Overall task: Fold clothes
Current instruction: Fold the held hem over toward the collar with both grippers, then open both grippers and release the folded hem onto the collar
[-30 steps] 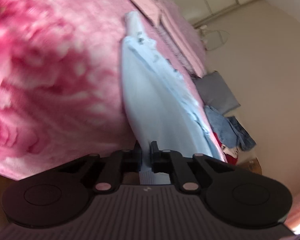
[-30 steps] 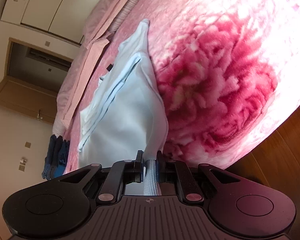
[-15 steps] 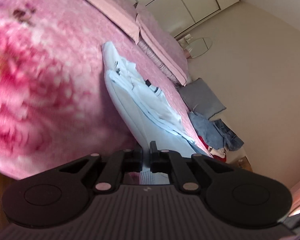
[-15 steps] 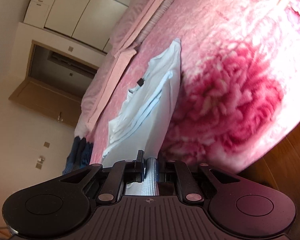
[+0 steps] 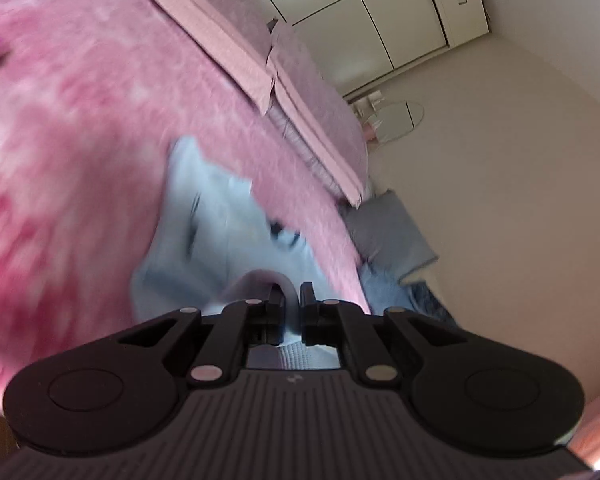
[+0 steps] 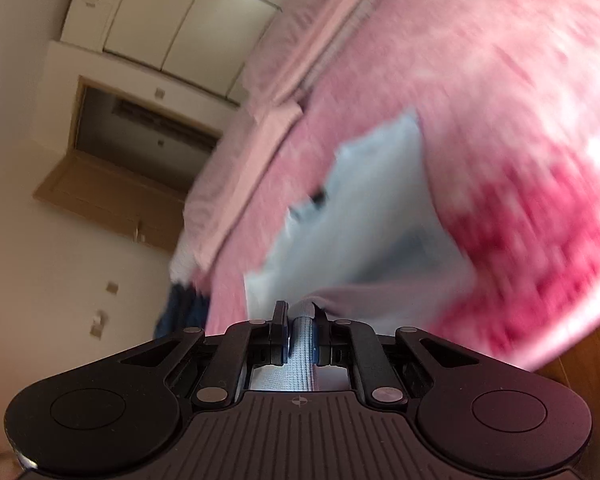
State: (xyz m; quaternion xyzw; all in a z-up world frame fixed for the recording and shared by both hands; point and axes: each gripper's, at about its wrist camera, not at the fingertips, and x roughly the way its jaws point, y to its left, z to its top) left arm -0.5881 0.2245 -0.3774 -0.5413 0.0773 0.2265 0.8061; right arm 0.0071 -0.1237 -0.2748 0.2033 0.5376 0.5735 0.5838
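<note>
both the left gripper (image 5: pixel 292 300) and the right gripper (image 6: pixel 302 318) are clamped on the ribbed hem of the pale blue top (image 5: pixel 220 240). its length runs straight ahead from both across the pink blanket (image 5: pixel 60 140).

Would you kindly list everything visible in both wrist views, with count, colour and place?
garment: one, pale blue, on the bed, hem pinched in both claws
blanket: one, pink floral, covering the bed
pillows: apparently two, pink, at the bed's head
cushion: one, grey, beside the bed
clothes pile: blue, count unclear, beyond the cushion
wardrobe: cream, far wall
doorway: one, wood-framed
left claw: black, shut on garment
right claw: black, shut on garment
</note>
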